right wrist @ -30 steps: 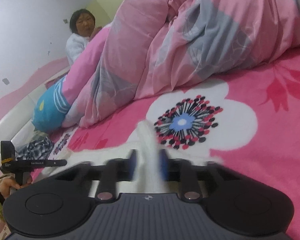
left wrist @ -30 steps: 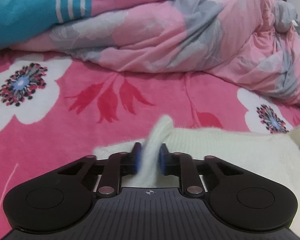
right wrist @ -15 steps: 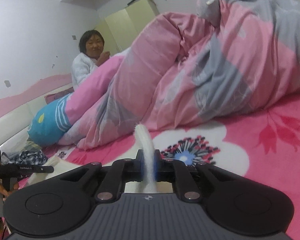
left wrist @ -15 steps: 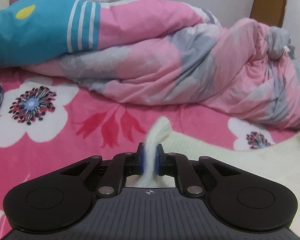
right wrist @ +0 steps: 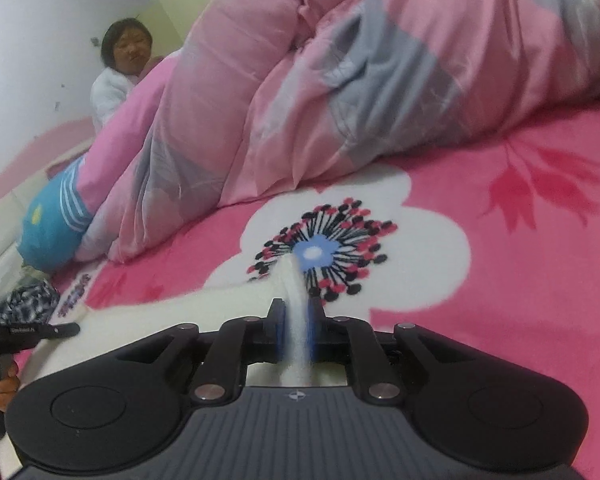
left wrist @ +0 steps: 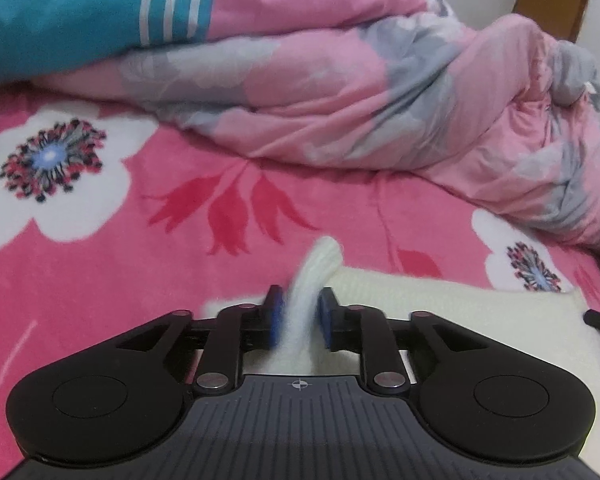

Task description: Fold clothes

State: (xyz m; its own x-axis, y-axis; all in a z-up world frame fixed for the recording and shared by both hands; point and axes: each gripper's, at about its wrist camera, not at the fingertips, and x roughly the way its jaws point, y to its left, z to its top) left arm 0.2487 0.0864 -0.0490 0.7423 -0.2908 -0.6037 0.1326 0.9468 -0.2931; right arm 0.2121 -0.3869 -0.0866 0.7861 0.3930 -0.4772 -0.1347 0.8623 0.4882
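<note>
**Cream knit pinched at 2 corners over a pink floral bed**

Cream wool stands up between the blue pads of the left gripper, whose jaws are opening; a gap shows on the right pad's side. The right gripper is opening too, with a ridge of the same sweater touching both pads. The sweater lies flat on the pink flowered blanket between both grippers. Beyond it, a rumpled pink and grey duvet is heaped. A person sits behind the duvet.
</note>
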